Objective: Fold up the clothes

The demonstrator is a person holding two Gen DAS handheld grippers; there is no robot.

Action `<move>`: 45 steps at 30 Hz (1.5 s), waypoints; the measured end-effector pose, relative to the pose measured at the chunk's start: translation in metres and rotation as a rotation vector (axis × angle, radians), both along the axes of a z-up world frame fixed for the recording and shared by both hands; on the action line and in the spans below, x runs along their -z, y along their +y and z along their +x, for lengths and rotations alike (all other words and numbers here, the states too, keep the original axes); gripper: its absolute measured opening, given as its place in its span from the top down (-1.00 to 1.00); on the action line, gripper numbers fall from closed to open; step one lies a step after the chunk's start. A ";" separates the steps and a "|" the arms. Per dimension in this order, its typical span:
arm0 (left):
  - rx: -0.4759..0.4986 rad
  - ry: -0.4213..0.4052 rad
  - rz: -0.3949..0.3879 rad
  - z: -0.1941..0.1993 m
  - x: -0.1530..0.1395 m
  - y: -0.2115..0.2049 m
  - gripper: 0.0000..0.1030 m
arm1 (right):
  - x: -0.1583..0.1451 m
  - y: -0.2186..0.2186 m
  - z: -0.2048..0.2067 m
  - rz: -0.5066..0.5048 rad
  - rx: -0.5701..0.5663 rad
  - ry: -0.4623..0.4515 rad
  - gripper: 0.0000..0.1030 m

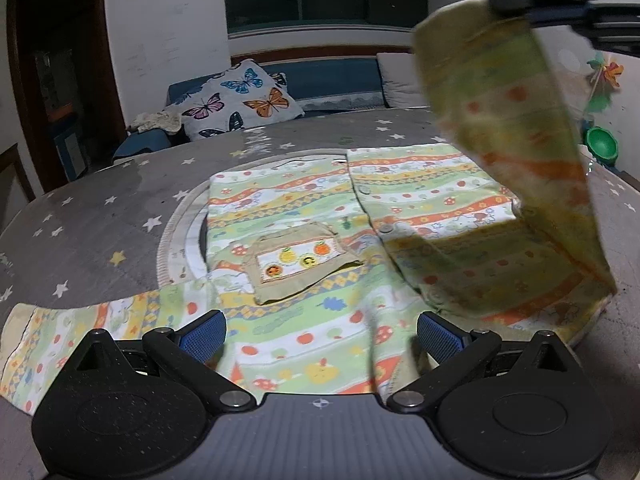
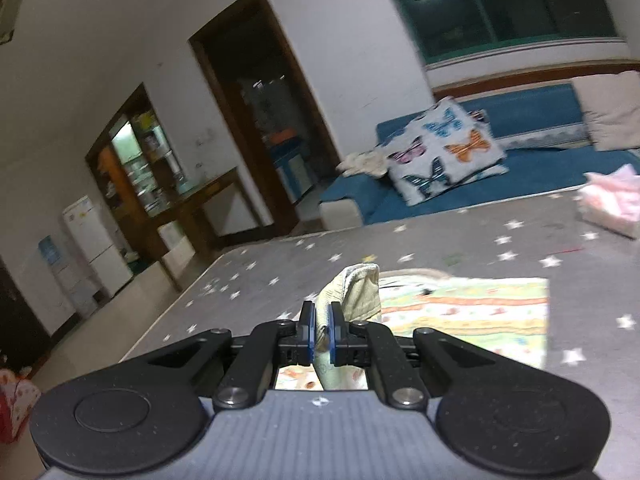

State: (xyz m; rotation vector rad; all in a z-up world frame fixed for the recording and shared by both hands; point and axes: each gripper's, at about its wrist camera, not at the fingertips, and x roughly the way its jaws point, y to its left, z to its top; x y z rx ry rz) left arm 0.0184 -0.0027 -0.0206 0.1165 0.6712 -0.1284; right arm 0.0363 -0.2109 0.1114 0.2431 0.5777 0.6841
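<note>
Right hand-held gripper (image 2: 321, 330), its blue pads clamped on the cuff of a sleeve (image 1: 504, 136), holds that sleeve in the air above a child's printed garment (image 1: 320, 240) spread flat on a bench covered by a grey star-patterned cloth (image 1: 100, 216). Just ahead of the left hand-held gripper (image 1: 320, 338), whose jaws stand wide apart and grip nothing, the garment lies front up, its snap placket running away from the pads and a tan pocket (image 1: 300, 268) with three fruit patches just beyond them. Out to that gripper's left, the other sleeve (image 1: 80, 332) lies stretched flat on the cloth.

Judged from this, a sleeve fold is in hand: the raised sleeve looks set to swing in across the body. That move calls for carrying the cuff over toward the placket, lowering it flat, then releasing; the empty gripper is placed to pin the hem against dragging.

Beyond both grippers sit a butterfly-print cushion (image 1: 240, 100) on a blue sofa (image 2: 520, 160) and a pink bundle (image 2: 612, 204), possibly another garment, though blur forbids certainty. No brand, label or writing can be read.
</note>
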 end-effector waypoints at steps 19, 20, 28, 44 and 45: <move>-0.054 -0.013 0.020 -0.018 -0.014 0.034 -1.00 | 0.091 -0.023 0.005 -0.347 0.010 0.151 0.47; -0.064 -0.020 0.025 -0.019 -0.016 0.036 -1.00 | 0.099 -0.028 0.005 -0.366 0.021 0.158 0.47; -0.124 -0.057 0.027 -0.005 -0.030 0.045 -1.00 | 0.117 -0.045 0.016 -0.374 0.072 0.176 0.49; -0.057 -0.007 0.108 0.041 0.014 -0.001 -1.00 | 0.120 -0.044 0.027 -0.389 0.095 0.148 0.45; -0.059 -0.007 0.102 0.039 0.012 0.001 -1.00 | 0.118 -0.042 0.026 -0.399 0.097 0.141 0.44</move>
